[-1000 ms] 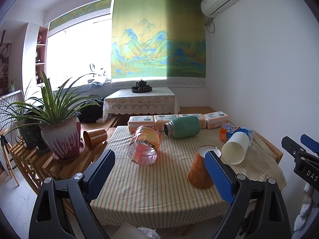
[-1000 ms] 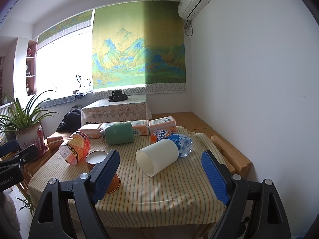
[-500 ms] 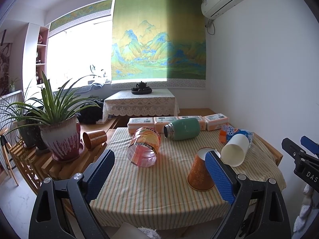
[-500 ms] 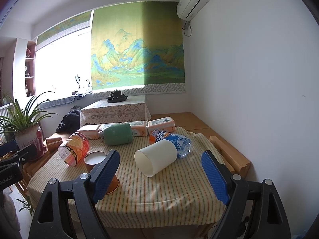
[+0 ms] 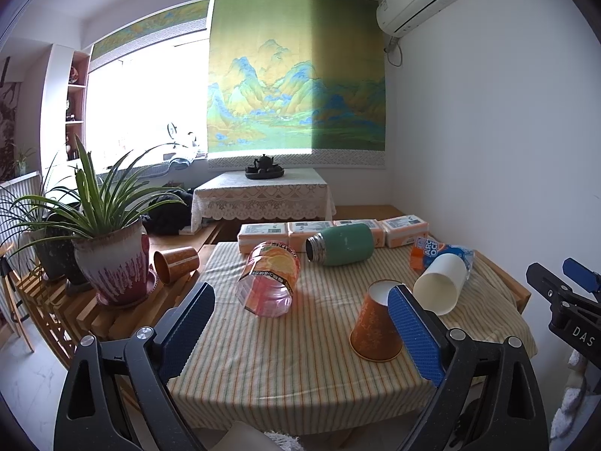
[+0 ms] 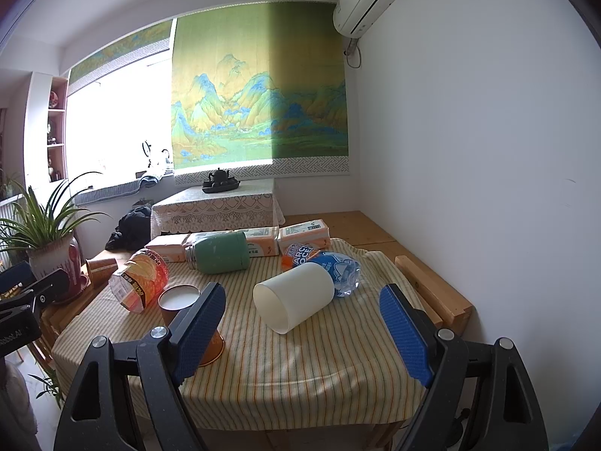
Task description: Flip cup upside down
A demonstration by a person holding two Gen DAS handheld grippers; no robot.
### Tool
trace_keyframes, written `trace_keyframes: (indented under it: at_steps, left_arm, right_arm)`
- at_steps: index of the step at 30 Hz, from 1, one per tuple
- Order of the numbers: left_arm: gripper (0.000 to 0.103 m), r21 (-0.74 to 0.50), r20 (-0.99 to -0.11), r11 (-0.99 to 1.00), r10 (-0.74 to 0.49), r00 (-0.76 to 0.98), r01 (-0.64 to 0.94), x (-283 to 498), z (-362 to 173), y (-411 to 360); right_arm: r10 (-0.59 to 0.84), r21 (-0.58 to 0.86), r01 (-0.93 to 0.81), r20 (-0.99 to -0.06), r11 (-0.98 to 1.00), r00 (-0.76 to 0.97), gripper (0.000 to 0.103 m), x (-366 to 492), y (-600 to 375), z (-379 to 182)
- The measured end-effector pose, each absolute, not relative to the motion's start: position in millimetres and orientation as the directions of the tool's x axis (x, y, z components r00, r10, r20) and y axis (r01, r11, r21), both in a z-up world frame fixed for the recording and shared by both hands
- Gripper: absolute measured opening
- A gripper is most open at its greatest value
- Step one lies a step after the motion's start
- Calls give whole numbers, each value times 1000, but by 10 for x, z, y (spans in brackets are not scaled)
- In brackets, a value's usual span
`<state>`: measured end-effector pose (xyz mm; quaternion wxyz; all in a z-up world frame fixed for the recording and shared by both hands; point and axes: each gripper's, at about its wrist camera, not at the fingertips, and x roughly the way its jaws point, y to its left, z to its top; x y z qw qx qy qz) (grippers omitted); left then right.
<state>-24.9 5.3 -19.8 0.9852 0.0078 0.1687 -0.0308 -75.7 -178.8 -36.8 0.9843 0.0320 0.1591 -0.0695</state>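
Observation:
An orange paper cup (image 5: 375, 329) stands upside down on the striped tablecloth, its white base up; it also shows in the right wrist view (image 6: 180, 302), partly behind my right gripper's left finger. A white cup (image 5: 439, 283) lies on its side, mouth toward me; it also shows in the right wrist view (image 6: 295, 295). My left gripper (image 5: 300, 332) is open and empty, held before the table. My right gripper (image 6: 300, 332) is open and empty, facing the white cup from a distance.
On the table (image 5: 300, 372) lie a pink-orange clear jar (image 5: 268, 282), a green flask (image 5: 340, 244), a blue-orange bottle (image 6: 326, 263) and tissue packs (image 5: 330, 229). A potted plant (image 5: 112, 259) and another orange cup (image 5: 176, 263) sit on the wooden rack at left.
Both grippers have shifted slightly; the scene drifts a little in each view. Nothing on the table has moved.

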Motion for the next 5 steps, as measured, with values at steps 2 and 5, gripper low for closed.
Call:
trace_keyframes:
  at_steps: [2, 5]
  left_arm:
    - [96, 4, -333, 998, -62, 941, 68, -249, -199, 51]
    - [98, 4, -332, 998, -61, 941, 66, -251, -200, 47]
  right_arm:
    - [-127, 40, 147, -318, 988, 940, 81, -757, -1792, -372]
    - [-126, 41, 146, -320, 988, 939, 81, -753, -1790, -374]
